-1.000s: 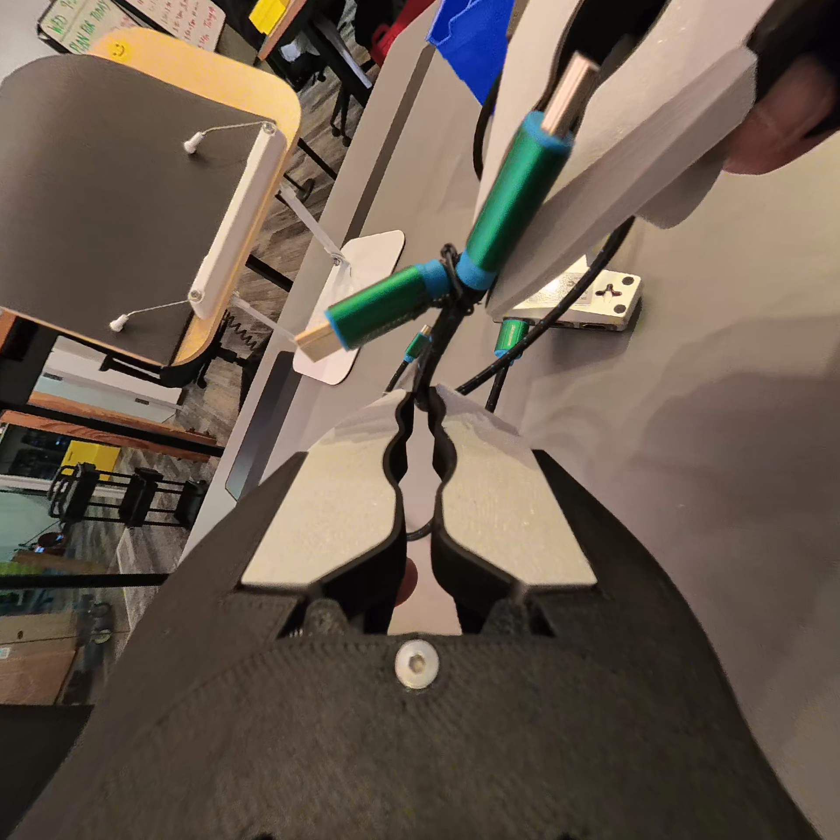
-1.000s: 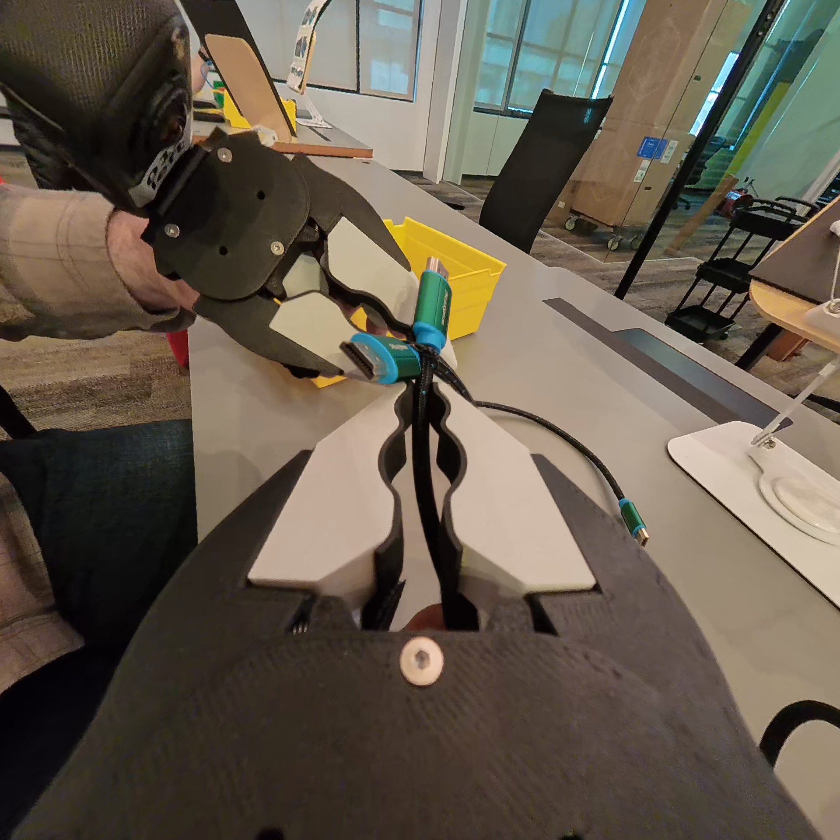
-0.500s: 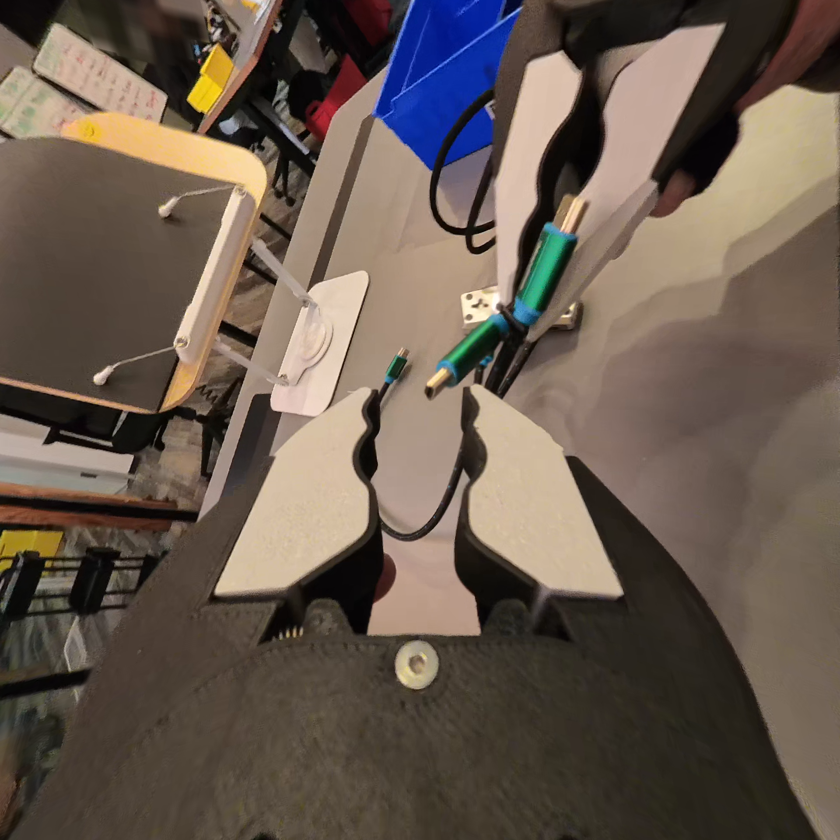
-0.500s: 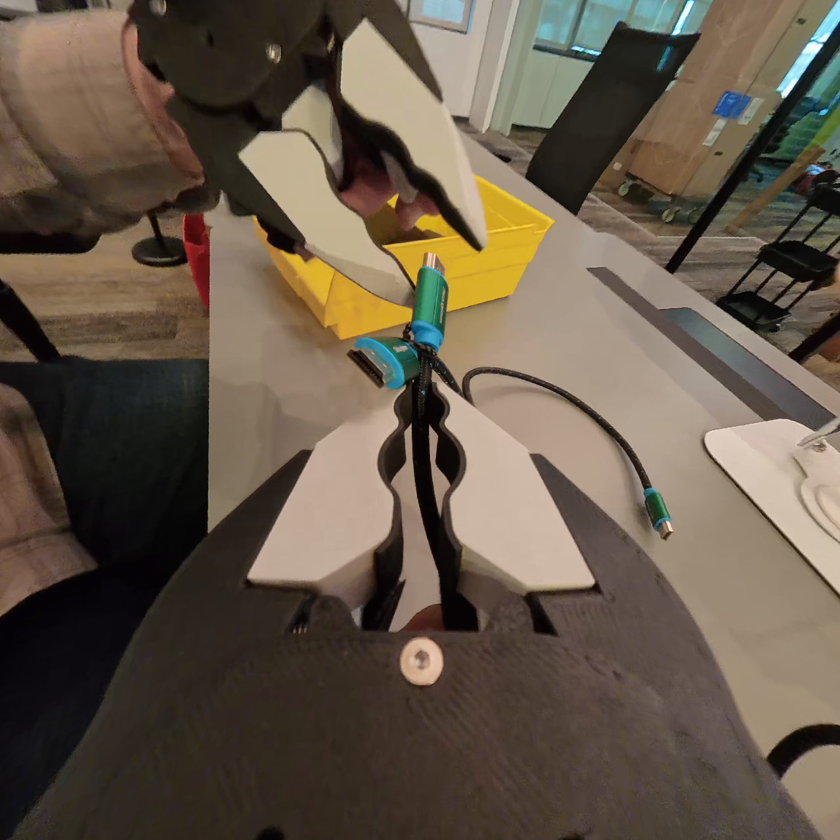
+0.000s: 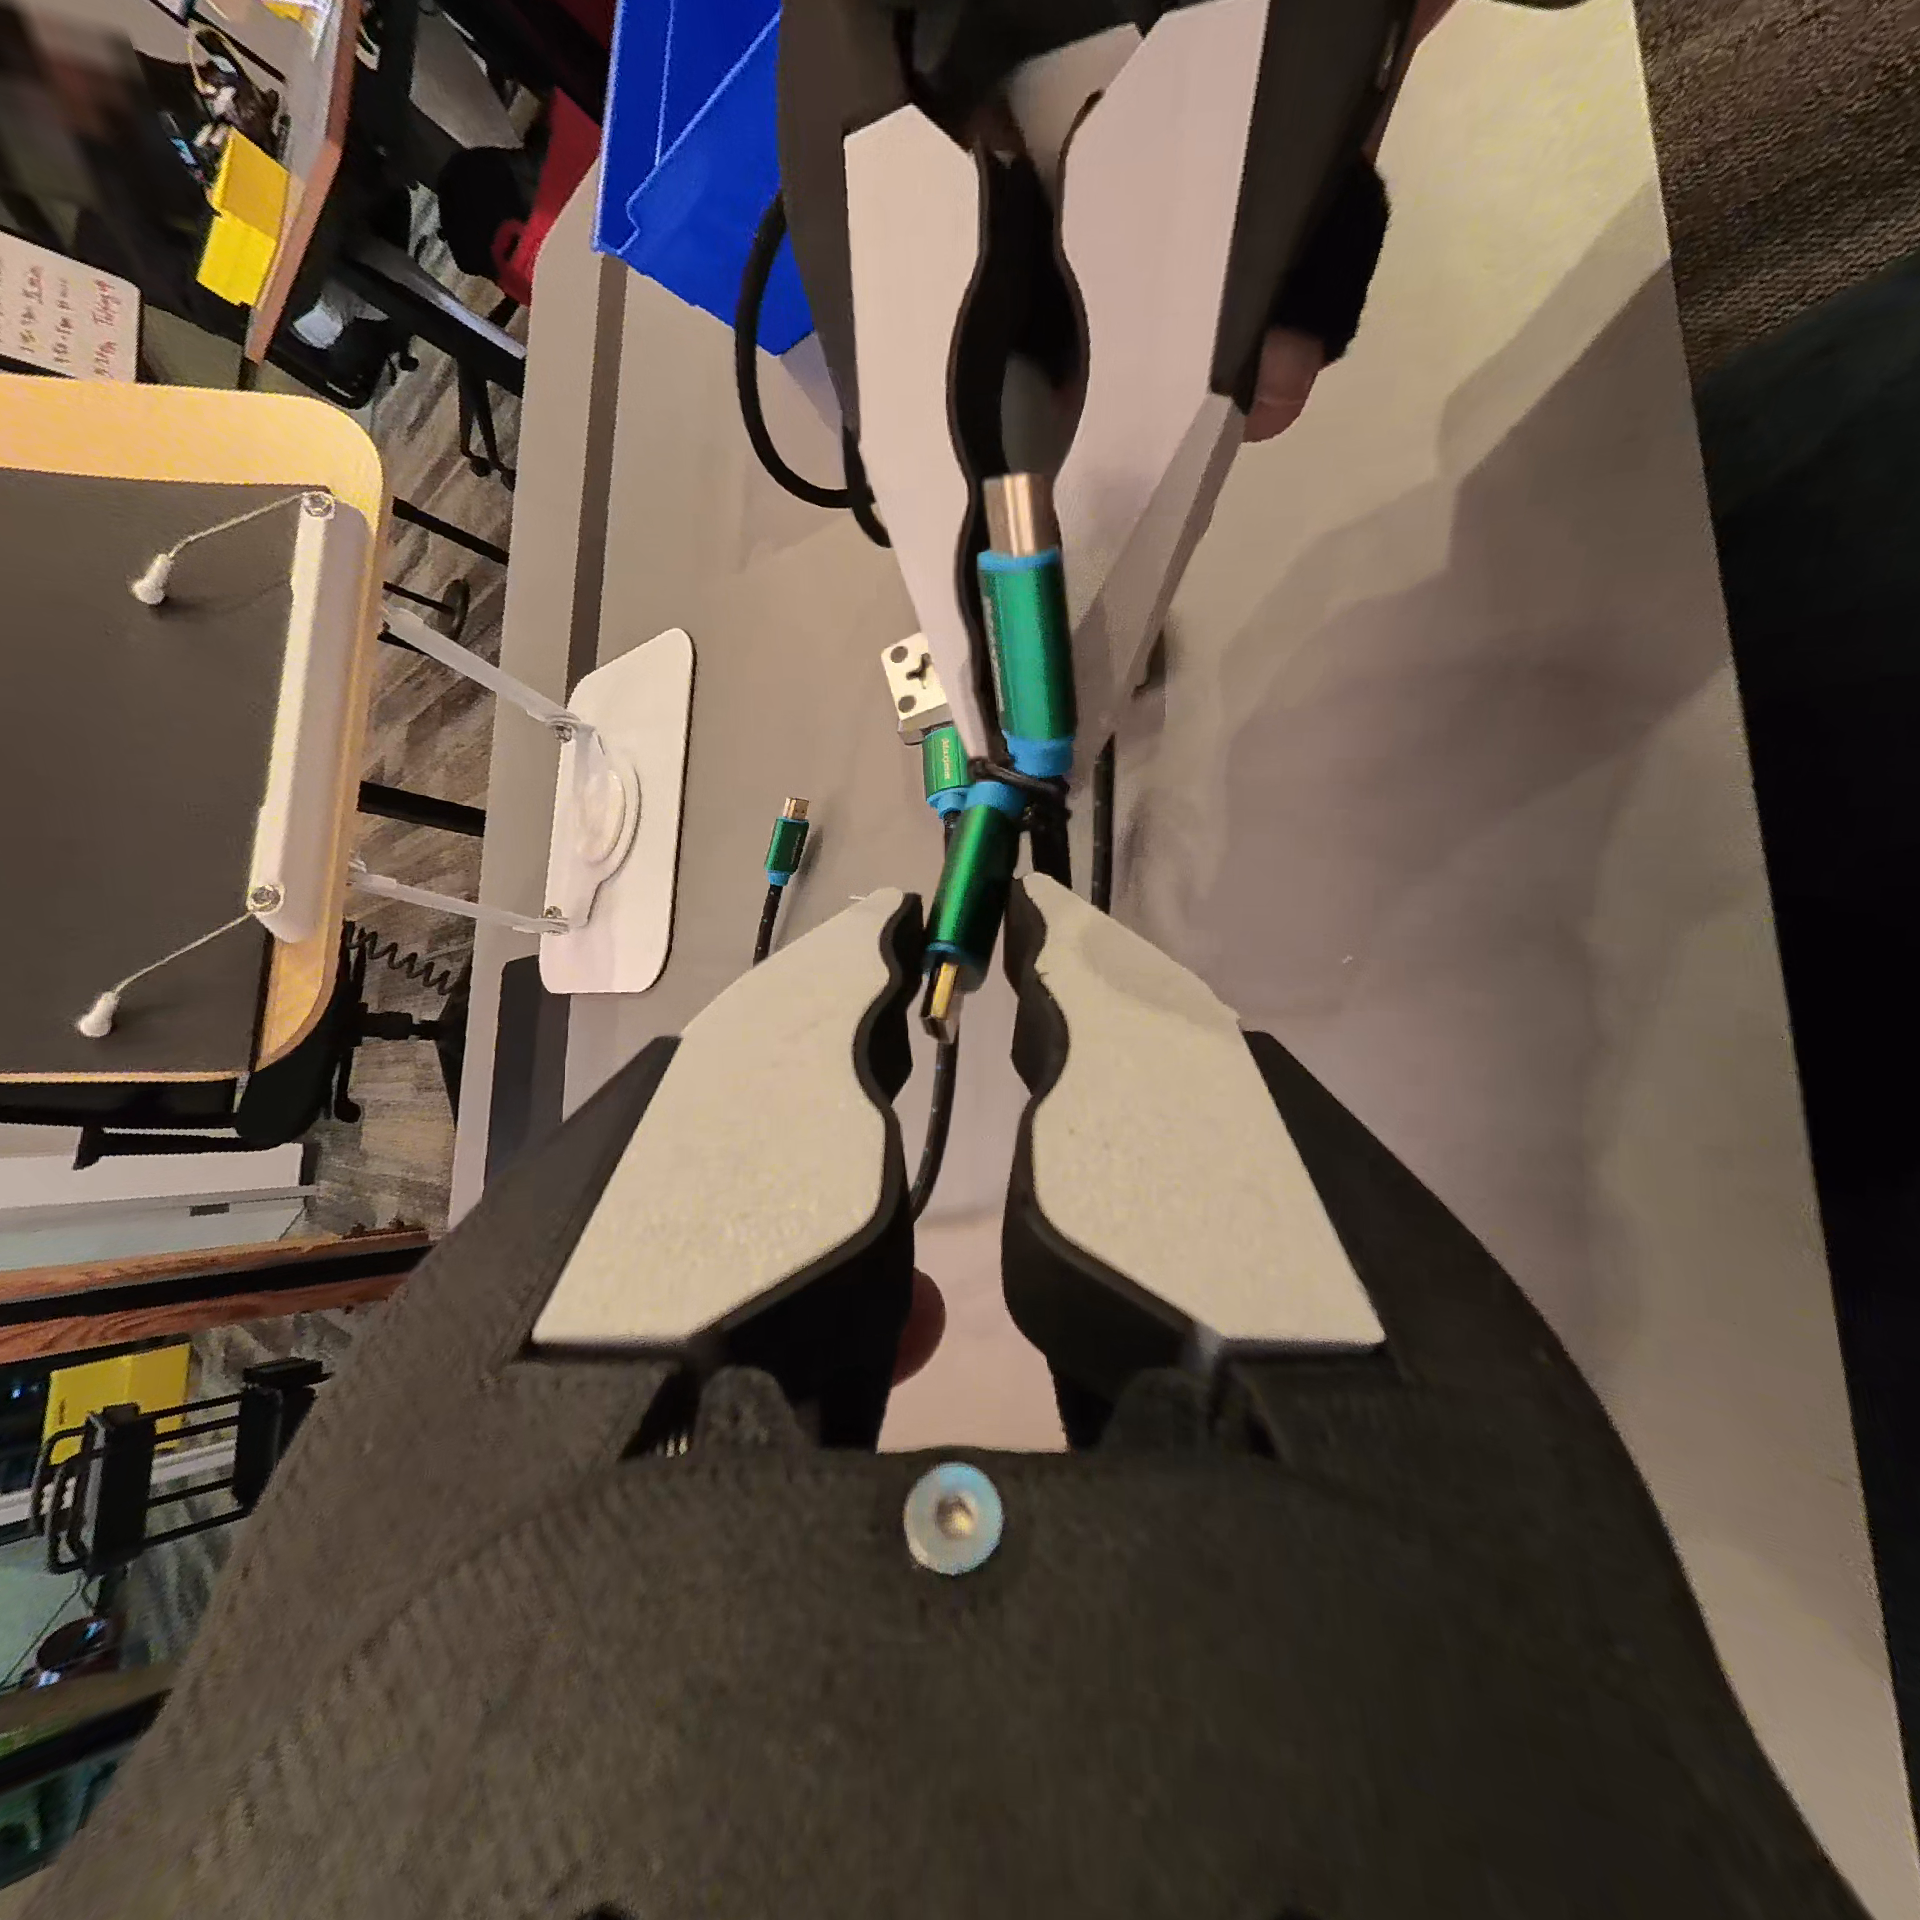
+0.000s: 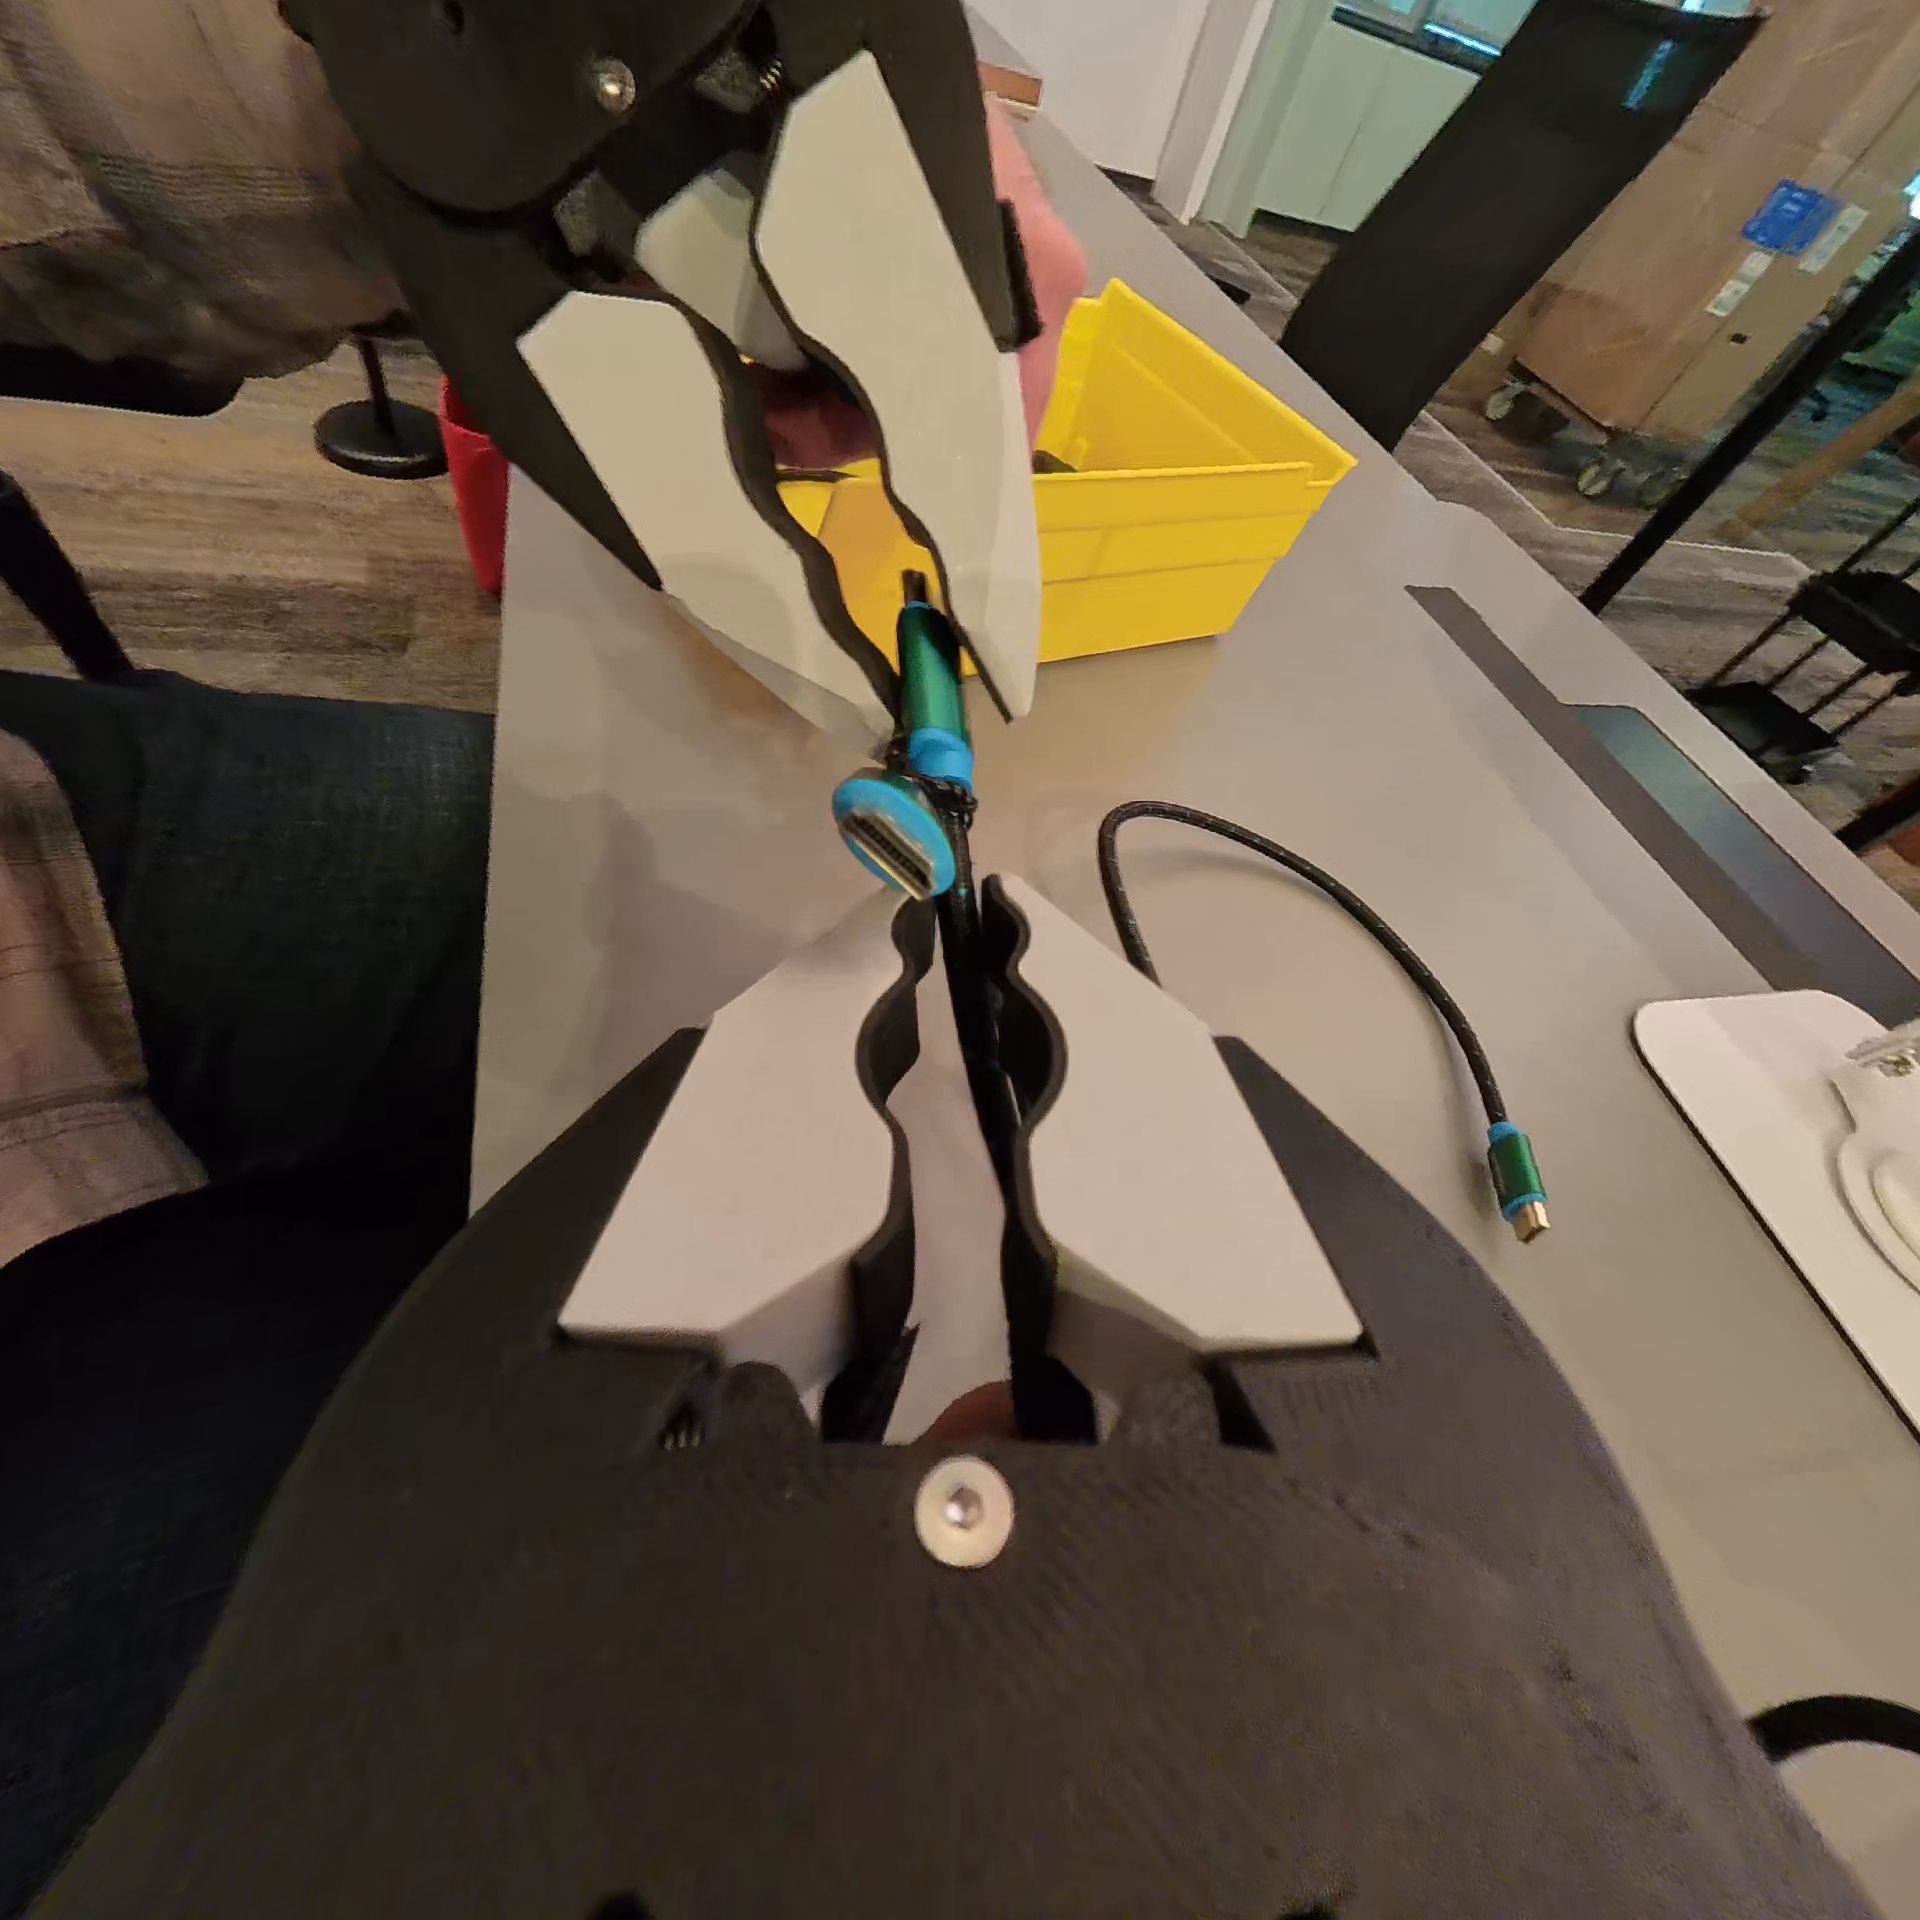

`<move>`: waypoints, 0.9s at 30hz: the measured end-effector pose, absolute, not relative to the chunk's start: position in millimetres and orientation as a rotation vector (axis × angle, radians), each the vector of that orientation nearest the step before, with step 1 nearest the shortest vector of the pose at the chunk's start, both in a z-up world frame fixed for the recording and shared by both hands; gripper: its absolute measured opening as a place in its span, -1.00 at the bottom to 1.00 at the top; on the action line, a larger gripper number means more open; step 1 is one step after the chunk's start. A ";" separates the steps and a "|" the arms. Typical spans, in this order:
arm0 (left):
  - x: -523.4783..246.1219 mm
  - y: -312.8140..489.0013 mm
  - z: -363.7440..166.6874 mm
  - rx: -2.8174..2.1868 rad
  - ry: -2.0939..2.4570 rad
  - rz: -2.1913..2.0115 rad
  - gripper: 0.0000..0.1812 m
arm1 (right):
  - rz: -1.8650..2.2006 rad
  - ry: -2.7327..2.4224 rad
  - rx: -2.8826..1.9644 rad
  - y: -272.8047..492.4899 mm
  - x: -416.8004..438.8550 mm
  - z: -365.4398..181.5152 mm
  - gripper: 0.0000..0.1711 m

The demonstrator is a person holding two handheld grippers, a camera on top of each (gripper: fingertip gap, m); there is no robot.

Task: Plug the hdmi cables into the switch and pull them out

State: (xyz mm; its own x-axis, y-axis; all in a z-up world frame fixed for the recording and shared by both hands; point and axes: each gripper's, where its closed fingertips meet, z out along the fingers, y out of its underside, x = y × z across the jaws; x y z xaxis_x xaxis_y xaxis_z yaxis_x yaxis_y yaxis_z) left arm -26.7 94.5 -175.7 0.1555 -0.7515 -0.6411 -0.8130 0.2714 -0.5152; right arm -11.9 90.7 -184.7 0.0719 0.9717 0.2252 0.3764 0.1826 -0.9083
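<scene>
Right gripper [image 6: 961, 914] clamped on black cables [image 6: 971, 1039], plugs just past its tips. Left gripper [image 5: 961, 914] part open, one green plug [image 5: 971, 883] between its tips, contact unclear.

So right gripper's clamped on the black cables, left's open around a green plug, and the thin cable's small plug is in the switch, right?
Not quite. The small plug lies loose on the table, in no port; the right wrist view shows it. The rest holds: right gripper clamps the black cables, left gripper is open around a green plug.
</scene>
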 end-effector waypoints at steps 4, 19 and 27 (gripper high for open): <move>-32.0 101.5 -175.0 -1.512 1.561 0.112 -0.86 | 0.750 -1.423 -1.384 100.3 -9.2 -180.5 -0.72; -33.5 114.8 -159.3 -1.513 1.446 0.270 -0.87 | 0.813 -1.255 -1.407 106.8 -7.4 -148.5 -0.55; -27.3 114.4 -138.4 -1.470 1.374 0.331 -0.87 | 0.867 -1.176 -1.358 106.3 -2.1 -126.4 -0.74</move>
